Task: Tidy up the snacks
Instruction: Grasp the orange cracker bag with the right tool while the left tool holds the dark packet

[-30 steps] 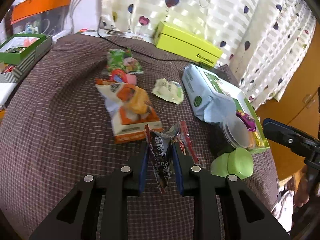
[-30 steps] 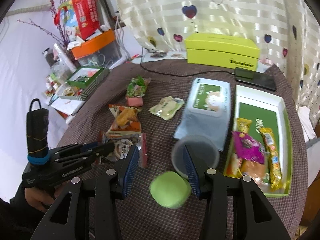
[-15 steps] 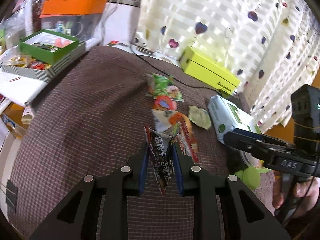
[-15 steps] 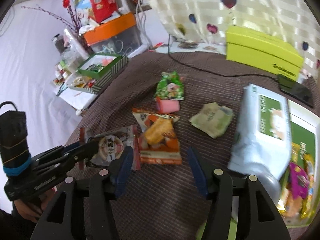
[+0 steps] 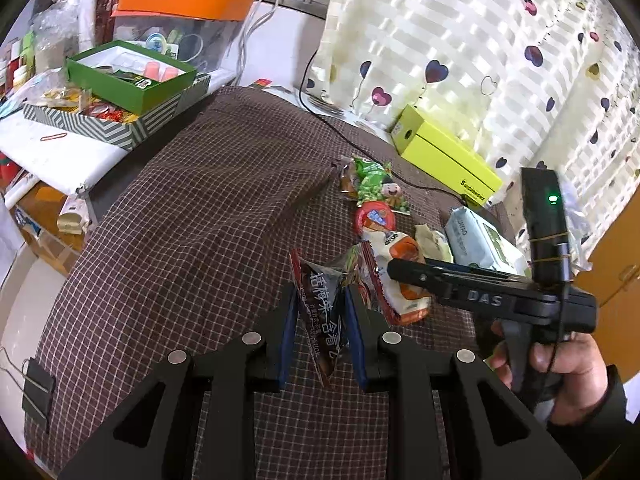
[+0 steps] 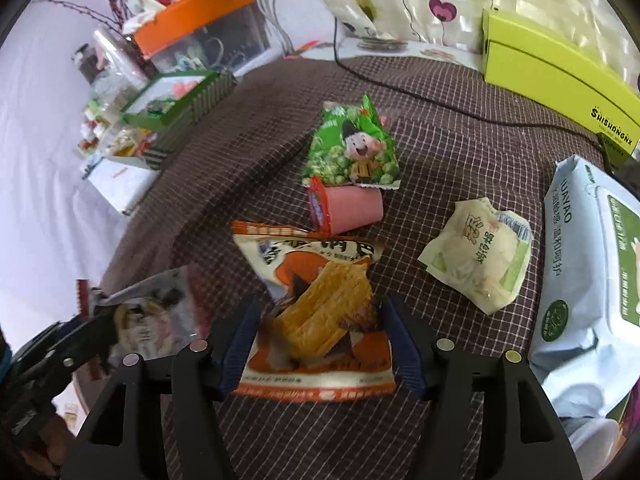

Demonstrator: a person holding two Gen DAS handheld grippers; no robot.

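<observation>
right gripper [image 6: 320,344] opening astride the orange snack packet [image 6: 316,312], so close squarely mid-packet; left gripper [image 5: 322,320] pinches a dark sachet [image 5: 324,312]

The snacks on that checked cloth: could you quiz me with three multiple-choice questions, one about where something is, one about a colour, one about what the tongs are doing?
1. Where does the pink jelly cup lie?
A. Between the green cartoon packet and the orange-and-white packet
B. Inside the yellow-green box
C. On top of the wet-wipes pack

2. What colour is the lid of the clear storage bin at the back?
A. Blue
B. Orange
C. Black

3. What are the left tongs doing?
A. Standing wide open over bare cloth
B. Gripping the pink jelly cup
C. Pinched shut on a dark red packet

Answers:
1 A, the cup lies on its side just below the green packet and above the orange-and-white one.
2 B, the lid is bright orange.
3 C, both pads press the crumpled packet, lifted off the cloth.
</observation>
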